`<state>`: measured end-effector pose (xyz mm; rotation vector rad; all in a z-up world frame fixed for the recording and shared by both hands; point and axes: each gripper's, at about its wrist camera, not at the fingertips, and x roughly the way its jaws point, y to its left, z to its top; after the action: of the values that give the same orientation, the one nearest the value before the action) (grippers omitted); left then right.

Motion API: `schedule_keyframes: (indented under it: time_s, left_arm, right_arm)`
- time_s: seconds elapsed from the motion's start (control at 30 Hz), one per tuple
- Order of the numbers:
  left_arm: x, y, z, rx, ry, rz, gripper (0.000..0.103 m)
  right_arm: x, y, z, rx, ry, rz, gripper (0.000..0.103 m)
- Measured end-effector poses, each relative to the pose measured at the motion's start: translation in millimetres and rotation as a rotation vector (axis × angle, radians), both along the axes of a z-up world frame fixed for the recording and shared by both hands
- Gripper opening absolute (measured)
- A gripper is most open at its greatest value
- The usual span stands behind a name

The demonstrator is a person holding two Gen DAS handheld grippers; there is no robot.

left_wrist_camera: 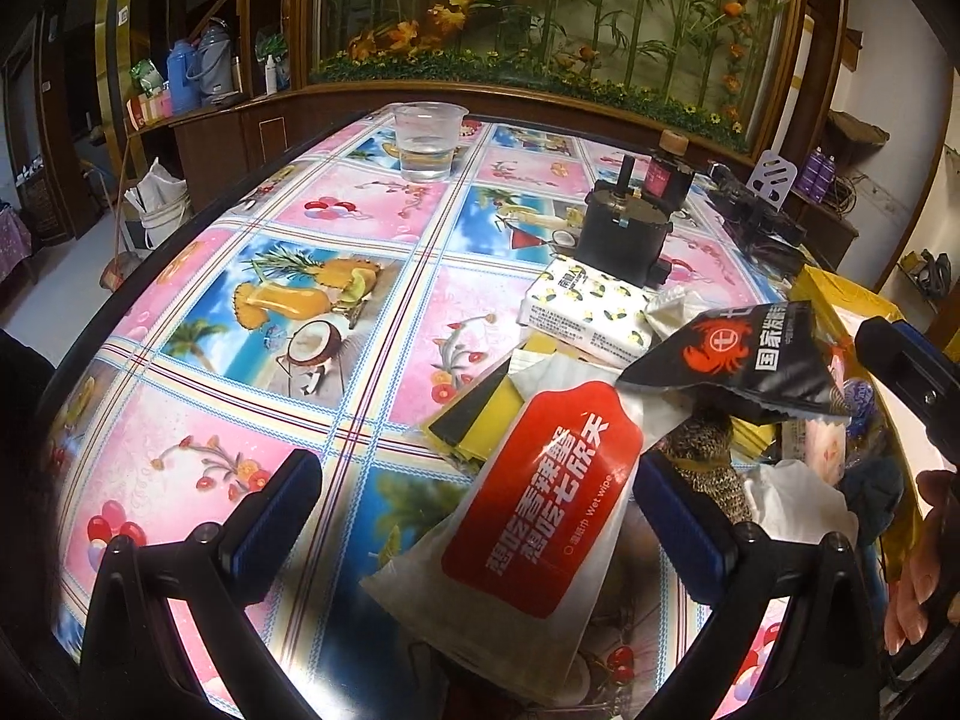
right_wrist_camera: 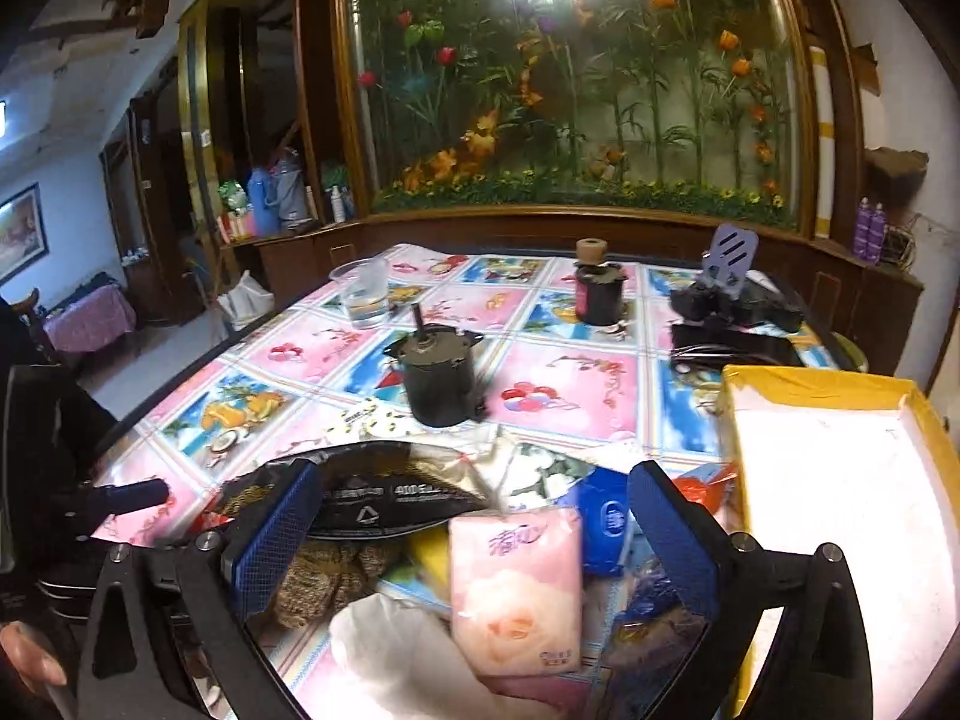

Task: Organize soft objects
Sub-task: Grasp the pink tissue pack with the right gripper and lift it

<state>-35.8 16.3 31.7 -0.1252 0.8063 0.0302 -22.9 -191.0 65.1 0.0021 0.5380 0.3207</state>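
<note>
Both grippers hover over a heap of soft packets on the fruit-print pink and blue tablecloth [left_wrist_camera: 336,324]. The left gripper [left_wrist_camera: 477,510] has its jaws wide apart around the red-and-white wet-wipe sachet [left_wrist_camera: 528,516], pads not pressing it. Just beyond lie a black crab-logo packet [left_wrist_camera: 738,360] and a lemon-print tissue pack [left_wrist_camera: 591,306]. The right gripper [right_wrist_camera: 474,531] also stands wide open, over a pink tissue pack [right_wrist_camera: 516,594], with a blue packet [right_wrist_camera: 606,522] beside it. The yellow-rimmed cardboard box [right_wrist_camera: 744,402] sits at right. A clear plastic cup [left_wrist_camera: 429,141] stands well apart.
</note>
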Motion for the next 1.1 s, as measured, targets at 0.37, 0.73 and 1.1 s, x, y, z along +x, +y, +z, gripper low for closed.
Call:
schedule_keyframes:
  time_s: [0.37,0.73,1.1]
  left_arm:
    - [-10.6,3.6,10.2,-0.039,-0.083,-0.008,0.103]
    - [-10.1,3.9,9.6,-0.040,-0.078,-0.010,0.103]
    - [-11.7,4.0,9.1,-0.038,-0.081,-0.004,0.103]
  right_arm:
    - [22.7,13.0,-45.4,-0.103,0.263,0.093,0.103]
    - [24.7,8.9,-60.4,-0.087,0.337,0.103,0.061]
    - [13.2,-15.4,-29.5,0.066,0.219,0.077,0.061]
